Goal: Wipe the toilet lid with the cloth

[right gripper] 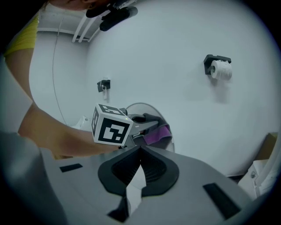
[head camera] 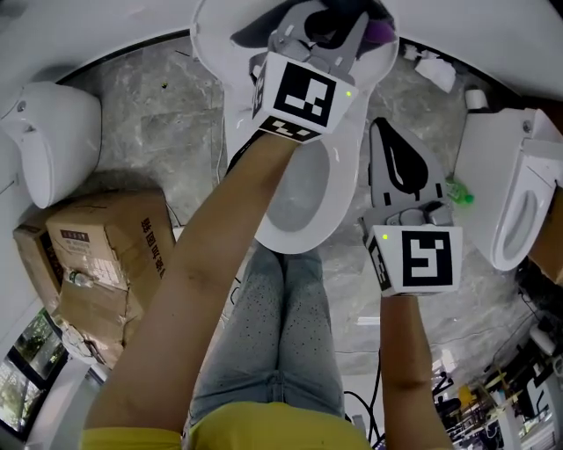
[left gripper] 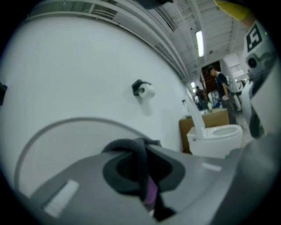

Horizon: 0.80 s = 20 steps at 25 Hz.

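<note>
Purple cloth [head camera: 380, 33] is clamped in our left tongs [head camera: 330, 26], toilet lid [head camera: 215, 44] just ahead; right tongs [head camera: 387, 145], closed and empty, lie farther.

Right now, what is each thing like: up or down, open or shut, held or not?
Toilet lid: up.
Toilet seat: down.
Left tool: shut on the cloth.
Cloth: bunched up by the lid.
Right tool: shut, empty.
Toilet paper roll: hanging on its wall holder.
</note>
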Available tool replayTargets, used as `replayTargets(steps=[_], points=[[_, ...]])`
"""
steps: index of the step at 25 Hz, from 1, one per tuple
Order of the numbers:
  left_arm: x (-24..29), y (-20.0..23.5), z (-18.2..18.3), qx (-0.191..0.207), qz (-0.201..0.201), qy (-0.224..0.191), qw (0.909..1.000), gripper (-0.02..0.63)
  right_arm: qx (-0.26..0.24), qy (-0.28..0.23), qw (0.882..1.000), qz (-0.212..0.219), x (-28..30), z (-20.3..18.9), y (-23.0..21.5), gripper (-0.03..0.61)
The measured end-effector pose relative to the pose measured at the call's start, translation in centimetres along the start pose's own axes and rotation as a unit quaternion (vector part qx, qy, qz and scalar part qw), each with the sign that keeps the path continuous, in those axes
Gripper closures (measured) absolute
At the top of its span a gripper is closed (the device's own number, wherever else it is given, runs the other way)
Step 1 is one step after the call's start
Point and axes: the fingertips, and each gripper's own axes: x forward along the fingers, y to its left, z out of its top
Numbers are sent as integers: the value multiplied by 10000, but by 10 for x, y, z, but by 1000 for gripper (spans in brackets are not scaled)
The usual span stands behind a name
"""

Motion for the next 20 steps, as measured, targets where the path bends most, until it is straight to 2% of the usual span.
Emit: replayTargets(steps=[2, 4, 7, 11, 16, 18, 20], points=[[1, -5, -2, 20, -164, 1, 9999, 597, 48, 14, 10000, 14, 8, -3, 2, 563], [-6, 3, -7, 40, -135, 44, 9999, 597, 77, 8, 10000, 57, 15, -3, 5, 563], [-35, 37, -31, -26, 342, 273, 9990, 597, 64, 17, 9999, 141, 19, -4, 12, 563], [-84, 87, -71, -8, 944, 662, 9933, 595, 12, 57, 9997, 255, 20, -9, 22, 563], [-117, 113, -100, -227, 1561, 828, 9840, 595, -118, 171, 9993, 298, 16, -16, 23, 563], [-109, 104, -99, -354, 1587, 741, 9839, 597, -144, 222, 9993, 266, 13, -21, 20, 563], [-84, 79, -93, -373, 1266, 602, 9894, 597, -117, 265, 9994, 172, 9, -26, 13, 563]])
